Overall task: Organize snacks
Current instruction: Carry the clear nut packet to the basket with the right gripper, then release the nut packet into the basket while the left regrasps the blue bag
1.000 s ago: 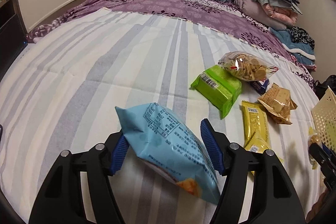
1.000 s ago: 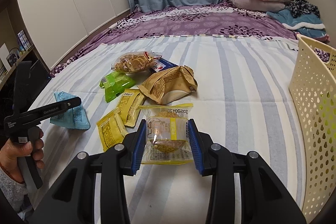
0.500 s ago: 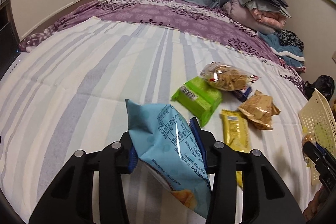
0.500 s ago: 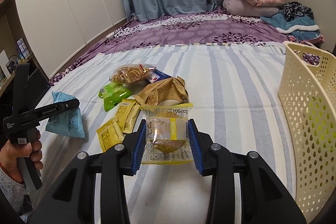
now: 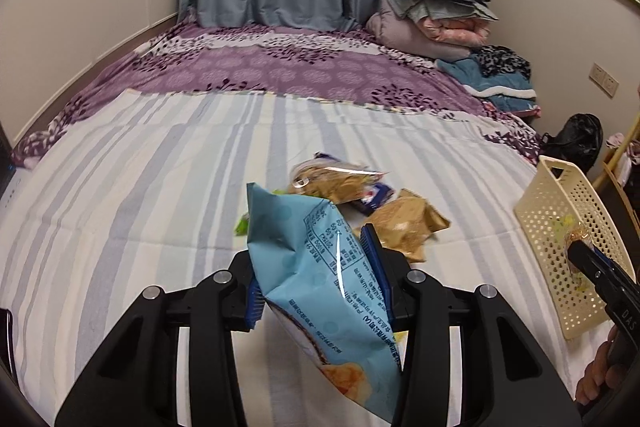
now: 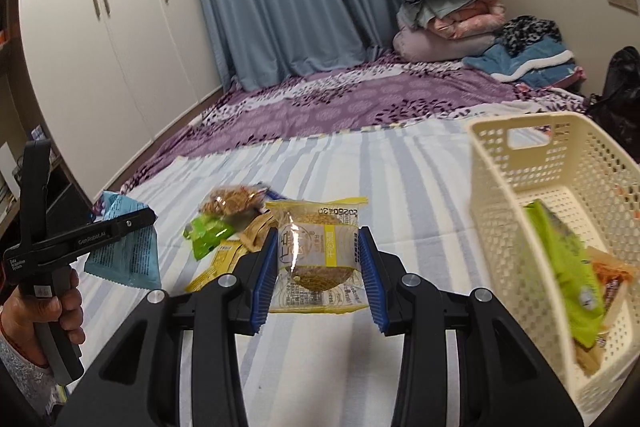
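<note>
Cream plastic, pierced all over with small holes, the basket [image 6: 560, 187] stands ahead and to the right of the right tool [image 6: 318, 259], near it, with its open top facing up and its long axis running away from the tool along the bed [image 6: 400, 179]. This tool is closed on a clear yellow-edged cake packet [image 6: 318, 247], held flat between the blue pads by its two side edges and lifted clear of the striped sheet. Inside the basket a green packet [image 6: 564, 259] and an orange one already lie. From the left tool [image 5: 316, 279] the same basket [image 5: 560, 227] lies far off to the right, well apart, so the right one is plainly the nearer. The left tool is closed on a light blue chip bag [image 5: 320, 275], gripped across its middle with the long axis tilted, the top end up and away, the bottom end hanging toward the camera. Just beyond it, still on the bed, lie a clear bag of brown snacks [image 5: 336, 181] and a tan crumpled packet [image 5: 408, 223]. The likely next move is a short carry rightward and forward over the near rim; the risk is clipping that rim.
</note>
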